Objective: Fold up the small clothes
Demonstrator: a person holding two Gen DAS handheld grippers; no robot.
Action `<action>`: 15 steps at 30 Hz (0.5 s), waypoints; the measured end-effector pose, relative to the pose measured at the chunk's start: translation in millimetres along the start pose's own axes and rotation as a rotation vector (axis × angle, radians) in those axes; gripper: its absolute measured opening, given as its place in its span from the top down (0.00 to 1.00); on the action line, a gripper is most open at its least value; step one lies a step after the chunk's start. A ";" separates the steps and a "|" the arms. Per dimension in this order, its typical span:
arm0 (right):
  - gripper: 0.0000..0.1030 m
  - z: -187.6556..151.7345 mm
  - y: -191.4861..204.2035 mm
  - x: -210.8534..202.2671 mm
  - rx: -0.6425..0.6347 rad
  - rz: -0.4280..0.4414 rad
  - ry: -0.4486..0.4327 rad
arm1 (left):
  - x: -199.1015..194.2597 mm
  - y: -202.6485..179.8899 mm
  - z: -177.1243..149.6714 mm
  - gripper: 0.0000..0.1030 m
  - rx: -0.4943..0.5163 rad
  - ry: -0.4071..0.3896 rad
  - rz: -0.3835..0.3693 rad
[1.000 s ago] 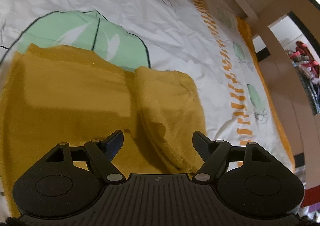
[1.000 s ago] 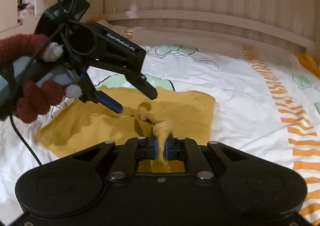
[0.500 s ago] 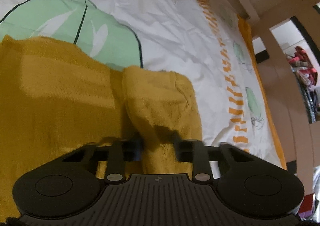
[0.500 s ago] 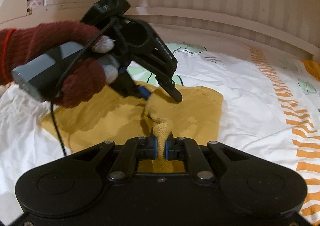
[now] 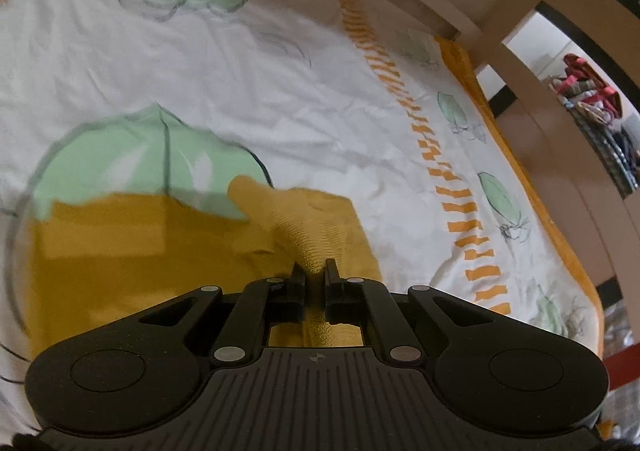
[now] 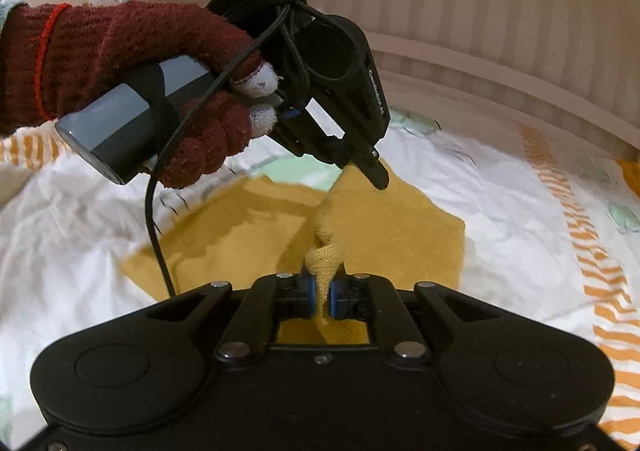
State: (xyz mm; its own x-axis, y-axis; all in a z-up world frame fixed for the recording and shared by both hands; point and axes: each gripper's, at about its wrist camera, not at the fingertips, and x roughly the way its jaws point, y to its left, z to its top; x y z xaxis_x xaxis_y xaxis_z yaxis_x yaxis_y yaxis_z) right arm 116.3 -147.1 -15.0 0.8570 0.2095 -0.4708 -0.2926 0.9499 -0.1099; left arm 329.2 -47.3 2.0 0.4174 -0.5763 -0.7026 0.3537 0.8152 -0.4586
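A mustard-yellow knit garment (image 5: 120, 251) lies on the white bedsheet (image 5: 280, 91); it also shows in the right wrist view (image 6: 400, 235). My left gripper (image 5: 315, 275) is shut on a raised fold of the garment and lifts it off the sheet. In the right wrist view the left gripper (image 6: 372, 171) hangs over the garment, held by a hand in a dark red glove (image 6: 132, 63). My right gripper (image 6: 322, 295) is shut on a twisted edge of the same garment close below the left one.
The sheet has green leaf prints (image 5: 132, 155) and an orange dashed stripe (image 5: 452, 187). A wooden bed rail (image 6: 480, 63) runs along the far side. The bed edge and a doorway with hanging clothes (image 5: 592, 99) lie to the right.
My left gripper came down open onto the garment's fold, shut on it, and has lifted it. My right gripper has stayed shut on the garment's edge and risen with it.
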 end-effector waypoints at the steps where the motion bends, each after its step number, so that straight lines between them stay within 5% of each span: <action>1: 0.89 4.2 4.6 0.3 0.001 0.009 -0.006 | -5.2 2.1 1.5 0.93 0.008 -0.005 0.011; 15: 0.89 29.5 75.4 53.0 -0.014 0.153 0.043 | -41.4 83.4 -0.6 0.93 0.037 -0.011 0.147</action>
State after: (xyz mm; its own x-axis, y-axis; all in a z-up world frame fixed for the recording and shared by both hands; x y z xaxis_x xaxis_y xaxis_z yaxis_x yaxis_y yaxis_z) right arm 152.1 -57.6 -22.4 0.7833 0.3411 -0.5196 -0.4245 0.9043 -0.0463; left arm 341.0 44.6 -7.5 0.4761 -0.4519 -0.7544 0.3185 0.8882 -0.3310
